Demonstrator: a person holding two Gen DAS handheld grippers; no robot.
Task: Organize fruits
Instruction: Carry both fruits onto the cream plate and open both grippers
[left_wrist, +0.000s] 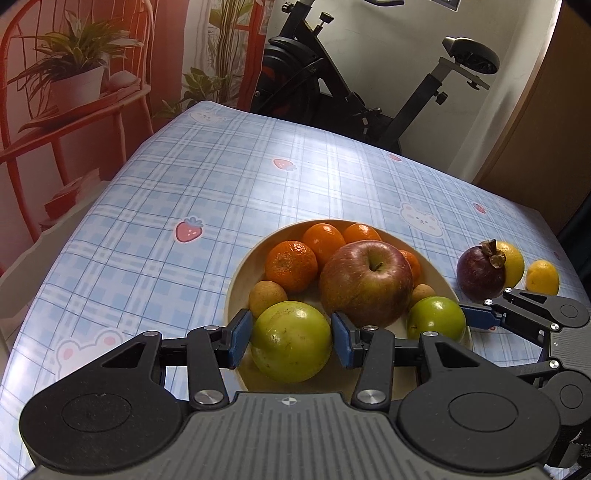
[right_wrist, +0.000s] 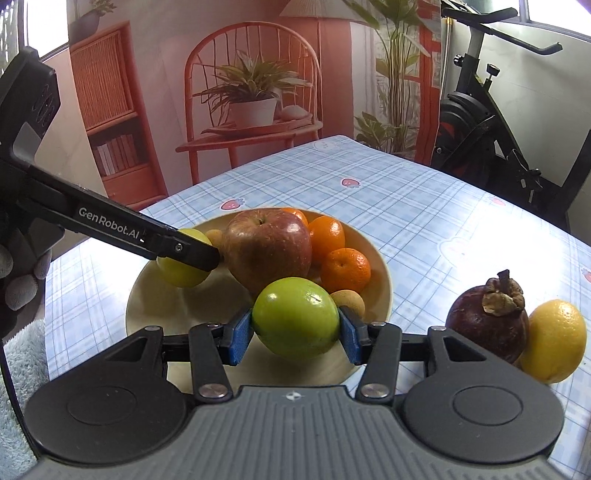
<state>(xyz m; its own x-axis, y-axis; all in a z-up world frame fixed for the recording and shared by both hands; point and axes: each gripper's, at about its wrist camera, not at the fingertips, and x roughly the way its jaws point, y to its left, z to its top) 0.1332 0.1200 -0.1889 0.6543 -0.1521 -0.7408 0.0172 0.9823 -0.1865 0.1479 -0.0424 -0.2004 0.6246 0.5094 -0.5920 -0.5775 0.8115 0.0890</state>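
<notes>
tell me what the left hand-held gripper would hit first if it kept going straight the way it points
Probably the red apple. The left hand-held gripper is shut on a green fruit over the bowl, and the apple sits just beyond it, though depth is hard to judge.

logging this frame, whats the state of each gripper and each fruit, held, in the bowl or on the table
left gripper: shut on yellow-green fruit, over the bowl
right gripper: shut on green fruit, over the bowl
red apple: in bowl, stem up
oranges: in bowl
small tan fruits: in bowl
mangosteen: on table, outside bowl
lemons: on table, by mangosteen
</notes>
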